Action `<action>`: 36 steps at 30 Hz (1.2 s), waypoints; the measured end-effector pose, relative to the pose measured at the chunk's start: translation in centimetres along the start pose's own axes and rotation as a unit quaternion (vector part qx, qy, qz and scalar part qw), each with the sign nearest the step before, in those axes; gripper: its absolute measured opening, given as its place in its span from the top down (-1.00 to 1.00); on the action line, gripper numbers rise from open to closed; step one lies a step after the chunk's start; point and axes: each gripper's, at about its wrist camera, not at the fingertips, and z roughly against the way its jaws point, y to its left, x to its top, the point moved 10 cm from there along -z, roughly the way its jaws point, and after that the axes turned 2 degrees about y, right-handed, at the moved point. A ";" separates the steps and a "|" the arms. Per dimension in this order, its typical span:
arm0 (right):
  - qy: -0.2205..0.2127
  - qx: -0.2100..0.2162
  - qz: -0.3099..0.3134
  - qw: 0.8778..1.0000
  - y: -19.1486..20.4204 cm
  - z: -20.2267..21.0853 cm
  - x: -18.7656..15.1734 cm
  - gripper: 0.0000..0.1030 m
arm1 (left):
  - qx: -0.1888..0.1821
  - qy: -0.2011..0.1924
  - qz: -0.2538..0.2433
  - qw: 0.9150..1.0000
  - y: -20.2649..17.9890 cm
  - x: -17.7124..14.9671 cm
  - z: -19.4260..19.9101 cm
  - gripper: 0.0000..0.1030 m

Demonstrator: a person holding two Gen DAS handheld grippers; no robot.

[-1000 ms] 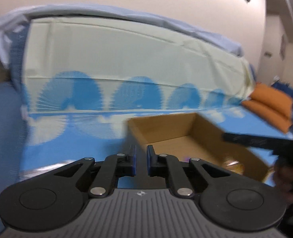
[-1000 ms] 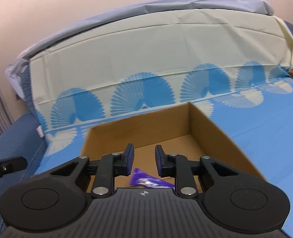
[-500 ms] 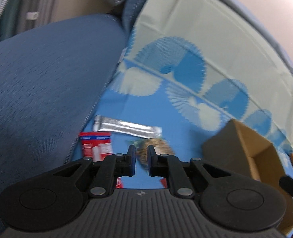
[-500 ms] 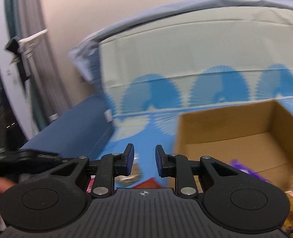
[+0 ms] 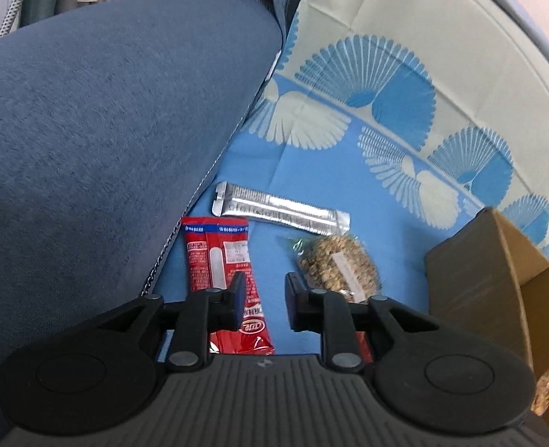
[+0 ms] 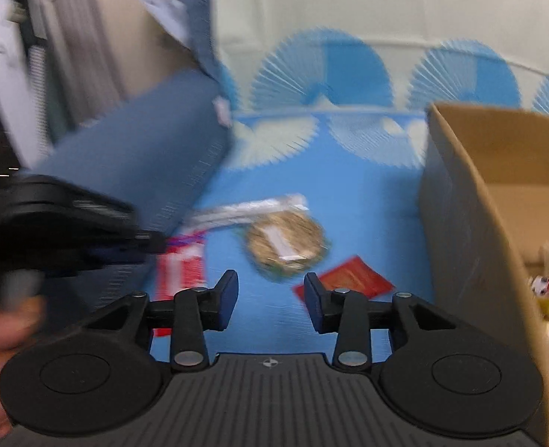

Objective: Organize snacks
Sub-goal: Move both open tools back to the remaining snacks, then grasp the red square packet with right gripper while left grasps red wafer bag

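Note:
Loose snacks lie on the blue sheet: a silver stick packet, a long red packet, a round clear bag of brown granola and a small red packet. My left gripper is open and empty, just above the red packet's lower end. My right gripper is open and empty, hovering near the granola bag. The left gripper also shows in the right wrist view, blurred. The cardboard box stands to the right with several snacks inside.
A blue padded armrest rises on the left, close against the red packet. The cream and blue patterned backrest is behind. The box's near wall stands right of the granola bag.
Both grippers swung left and down from the box toward the loose snacks. Both sets of jaws have opened wider. The right view is blurred from motion.

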 end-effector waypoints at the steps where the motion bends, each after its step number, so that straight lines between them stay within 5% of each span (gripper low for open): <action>1: 0.009 -0.016 -0.007 1.000 -0.5 -1.0 -0.2 0.06 | 0.005 0.002 -0.005 1.000 -0.1 -0.1 -0.1 0.37; 3: 0.026 -0.035 -0.028 0.999 -1.2 -3.0 -0.4 -0.01 | 0.015 0.008 -0.011 1.000 0.0 -0.3 -0.7 0.23; 6: 0.040 -0.056 -0.057 0.996 -2.0 -5.3 -0.8 -0.43 | 0.025 0.020 -0.003 0.999 0.4 -0.6 -1.6 -0.07; 17: 0.057 -0.115 -0.056 0.990 -4.5 -9.7 -1.0 -0.53 | 0.087 0.052 0.011 0.995 0.9 -1.4 -5.1 -0.50; 21: 0.052 -0.128 -0.038 0.990 -4.9 -10.2 -1.0 -0.52 | 0.108 0.062 0.008 0.992 1.2 -1.6 -6.3 -0.51; 26: 0.033 -0.126 -0.007 0.991 -5.0 -9.8 -0.8 0.06 | 0.123 0.065 -0.001 0.990 1.3 -1.6 -7.0 -0.45; 28: 0.030 -0.123 0.003 0.992 -5.0 -9.6 -0.9 0.12 | 0.134 0.063 -0.014 0.989 1.4 -1.6 -6.8 -0.15; 36: 0.030 -0.088 0.031 0.995 -4.4 -7.6 -1.1 0.15 | 0.104 0.063 -0.019 0.992 1.4 -1.8 -4.8 -0.01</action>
